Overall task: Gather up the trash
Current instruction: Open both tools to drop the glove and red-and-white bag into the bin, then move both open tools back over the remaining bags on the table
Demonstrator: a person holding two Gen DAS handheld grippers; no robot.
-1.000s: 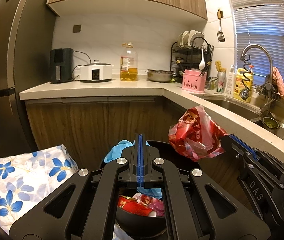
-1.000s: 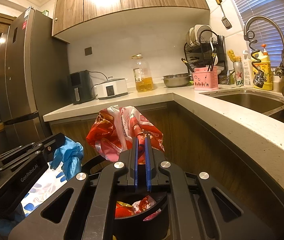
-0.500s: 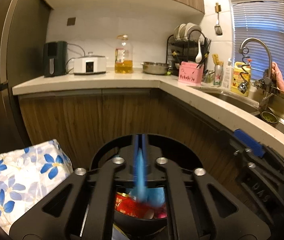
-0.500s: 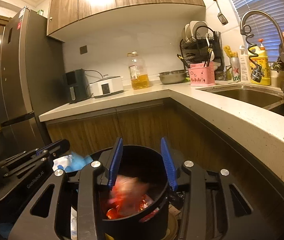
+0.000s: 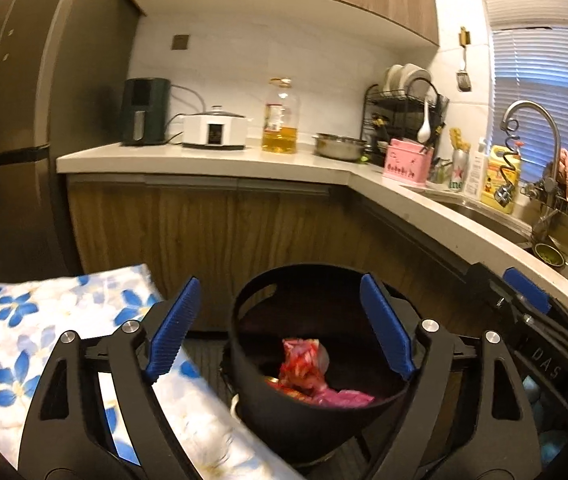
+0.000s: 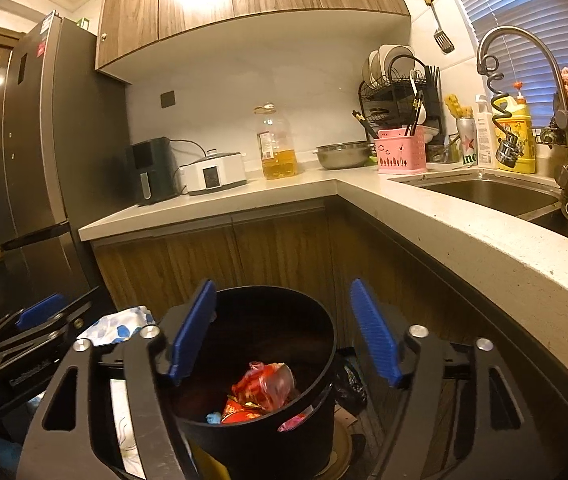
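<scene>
A round black bin (image 5: 316, 408) (image 6: 267, 420) stands on the floor by the wooden cabinets. A crumpled red plastic bag (image 5: 302, 368) (image 6: 263, 386) lies inside it on other red and pink trash, with a scrap of blue glove (image 6: 213, 417) beside it. My left gripper (image 5: 279, 328) hovers over the bin's left rim, its jaws opening, nothing between the blue pads. My right gripper (image 6: 284, 330) hangs above the bin, jaws also opening and empty. The right gripper shows at the right edge of the left wrist view, the left gripper at the left edge of the right wrist view.
A white cloth with blue flowers (image 5: 43, 332) (image 6: 119, 324) lies left of the bin. The L-shaped counter (image 6: 464, 232) runs behind and to the right, carrying an oil bottle (image 6: 277, 142), appliances, a dish rack and a sink (image 6: 488, 194). A fridge (image 6: 31, 160) stands at left.
Both grippers went from shut to open. The red bag fell from the right gripper into the bin, and the blue glove dropped from the left gripper. The left gripper shifted left over the bin.
</scene>
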